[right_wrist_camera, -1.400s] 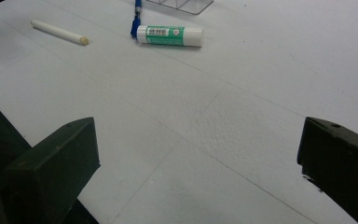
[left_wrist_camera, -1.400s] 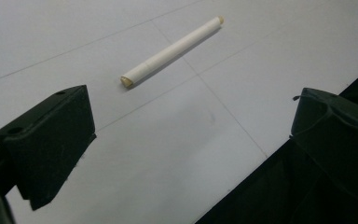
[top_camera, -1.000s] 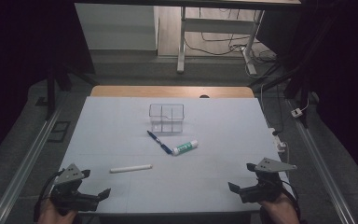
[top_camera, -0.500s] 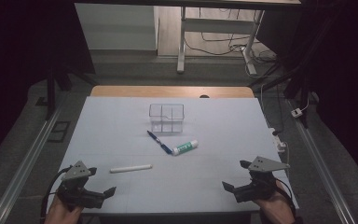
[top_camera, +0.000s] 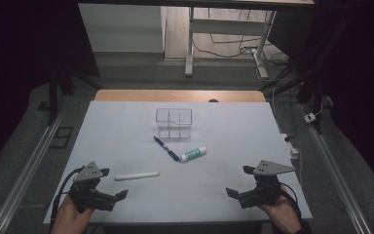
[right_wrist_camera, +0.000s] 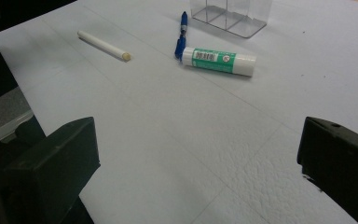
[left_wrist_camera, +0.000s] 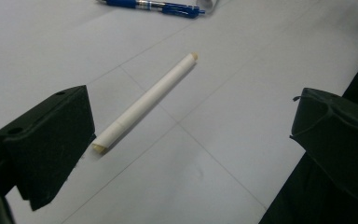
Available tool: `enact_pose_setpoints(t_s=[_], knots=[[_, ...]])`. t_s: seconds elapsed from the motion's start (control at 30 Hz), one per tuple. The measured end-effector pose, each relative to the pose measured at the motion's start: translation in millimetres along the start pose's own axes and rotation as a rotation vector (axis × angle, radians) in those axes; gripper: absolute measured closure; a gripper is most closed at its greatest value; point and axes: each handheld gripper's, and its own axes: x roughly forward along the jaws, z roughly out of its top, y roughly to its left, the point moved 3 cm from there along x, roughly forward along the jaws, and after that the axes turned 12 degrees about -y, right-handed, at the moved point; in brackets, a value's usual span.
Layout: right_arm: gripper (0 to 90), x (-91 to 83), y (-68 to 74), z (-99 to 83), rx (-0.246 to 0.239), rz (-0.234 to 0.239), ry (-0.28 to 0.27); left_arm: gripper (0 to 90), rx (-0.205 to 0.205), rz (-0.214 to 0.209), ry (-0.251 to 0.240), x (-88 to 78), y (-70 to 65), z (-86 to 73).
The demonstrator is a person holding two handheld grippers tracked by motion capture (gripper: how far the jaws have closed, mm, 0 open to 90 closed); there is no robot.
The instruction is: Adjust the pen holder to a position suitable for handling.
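A white stick (top_camera: pixel 137 176) (left_wrist_camera: pixel 145 100) (right_wrist_camera: pixel 103 45) lies on the white table (top_camera: pixel 126 131), left of middle. A blue pen (top_camera: pixel 166 148) (left_wrist_camera: pixel 149 5) (right_wrist_camera: pixel 181 33) and a green-and-white glue stick (top_camera: pixel 193 154) (right_wrist_camera: pixel 219 60) lie in front of a clear divided box (top_camera: pixel 174 122) (right_wrist_camera: pixel 230 13). My left gripper (top_camera: pixel 113 184) (left_wrist_camera: pixel 191 144) is open near the front left edge, just short of the white stick. My right gripper (top_camera: pixel 240 181) (right_wrist_camera: pixel 198 177) is open at the front right, with bare table between its jaws.
A wooden strip (top_camera: pixel 175 95) borders the table's far edge. Metal rails (top_camera: pixel 27 165) run along both sides on the floor. Table legs and cables (top_camera: pixel 253 48) stand beyond the far edge. A power strip (top_camera: pixel 292 148) lies at the right edge.
Both grippers have moved a little inward and forward over the front of the table. The objects have not moved.
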Motion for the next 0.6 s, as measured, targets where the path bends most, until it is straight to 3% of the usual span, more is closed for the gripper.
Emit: enact_pose_setpoints(t_s=[0.27, 0.6], knots=[[0.0, 11.4, 2.5, 1.4, -0.029, 0.004, 0.02, 0.0, 0.016, -0.016, 0.02, 14.5, 1.6, 6.9], [0.0, 26.4, 0.8, 5.5, -0.019, 0.009, 0.036, 0.0, 0.023, -0.017, 0.039, 36.2, 8.0, 19.6]])
